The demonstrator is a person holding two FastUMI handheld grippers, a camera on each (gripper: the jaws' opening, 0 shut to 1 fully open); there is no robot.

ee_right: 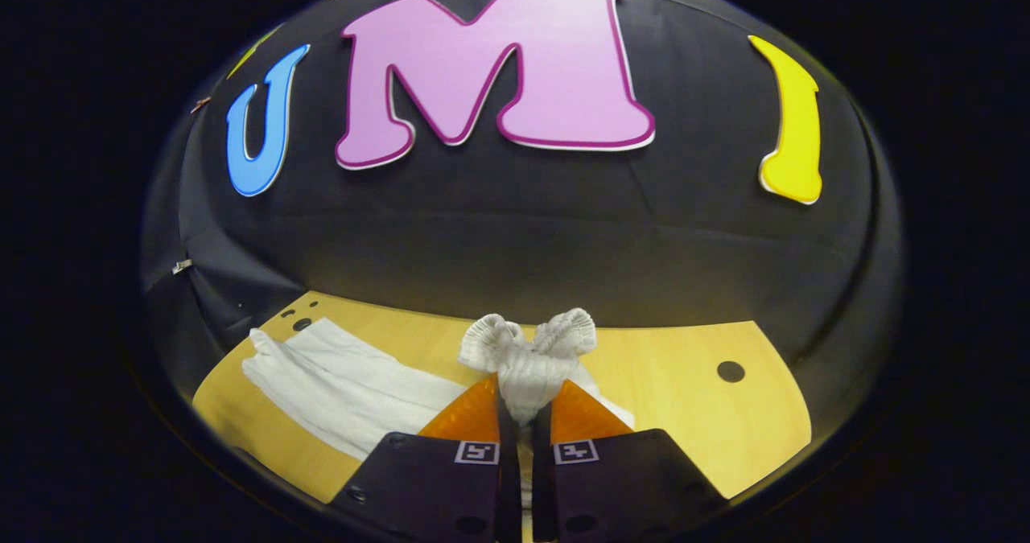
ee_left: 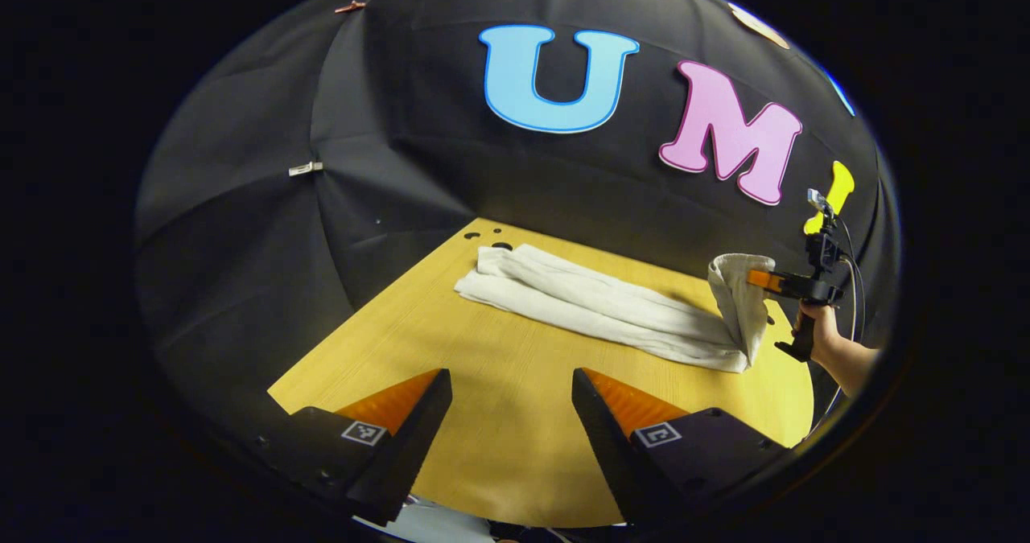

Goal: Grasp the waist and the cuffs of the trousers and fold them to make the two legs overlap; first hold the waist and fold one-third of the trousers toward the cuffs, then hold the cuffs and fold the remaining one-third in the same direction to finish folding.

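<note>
Left gripper view looks down a wooden table toward the black cloth wall, with the left gripper low in front, its two fingers spread wide apart over bare wood and holding nothing. The white trousers lie across the far part of the table as a long, narrow strip, the two legs lying one along the other, the cuffs near small dark holes at the table's far left corner. At the right end the waist is lifted off the table and hangs as a folded flap from the right gripper, held by a hand at the table's right edge; a cable runs from that gripper. In the right gripper view, the right gripper is closed with both fingers pressed on the gathered, ribbed waist, which bunches up above the fingertips in two ruffled lobes. The rest of the trousers trails off to the left, flat on the table, toward the holes; another hole sits on bare wood to the right.
</note>
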